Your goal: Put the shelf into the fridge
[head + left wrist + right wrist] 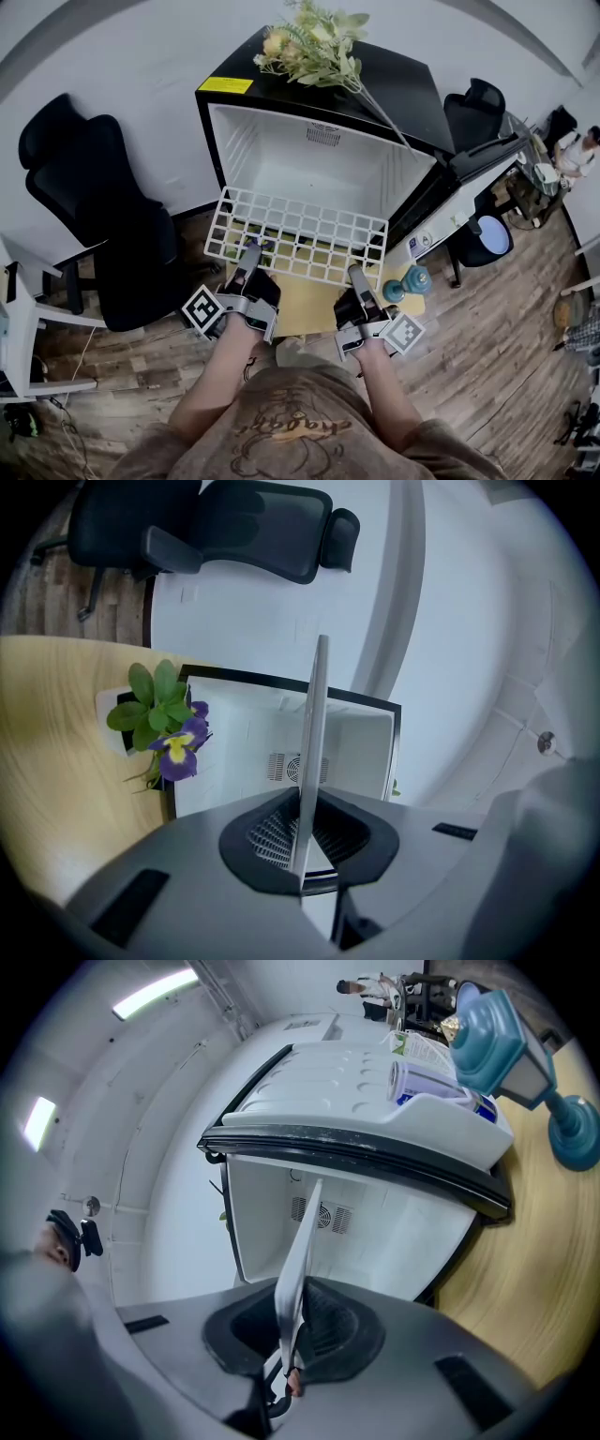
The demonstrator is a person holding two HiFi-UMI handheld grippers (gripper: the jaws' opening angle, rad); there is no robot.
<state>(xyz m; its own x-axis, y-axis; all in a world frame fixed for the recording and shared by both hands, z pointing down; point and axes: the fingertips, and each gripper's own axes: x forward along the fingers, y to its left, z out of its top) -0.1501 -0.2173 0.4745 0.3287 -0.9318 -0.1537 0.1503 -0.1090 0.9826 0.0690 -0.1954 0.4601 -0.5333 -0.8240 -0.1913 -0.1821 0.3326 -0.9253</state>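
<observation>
A white wire-grid shelf (298, 234) hangs level in front of the open black mini fridge (319, 159), whose white inside is bare. My left gripper (251, 255) is shut on the shelf's near edge at the left, my right gripper (357, 276) is shut on it at the right. In the left gripper view the shelf (312, 752) runs edge-on between the jaws toward the fridge opening (281, 752). In the right gripper view the shelf (298, 1269) also shows edge-on, pinched between the jaws, with the fridge cavity (356, 1232) ahead.
The fridge door (469, 187) stands open to the right with items in its rack. A spray of yellow flowers (314, 47) lies on the fridge top. A black office chair (103, 216) stands left. A teal dumbbell (408, 281) and a purple flower (173, 733) lie on a yellow mat (300, 305).
</observation>
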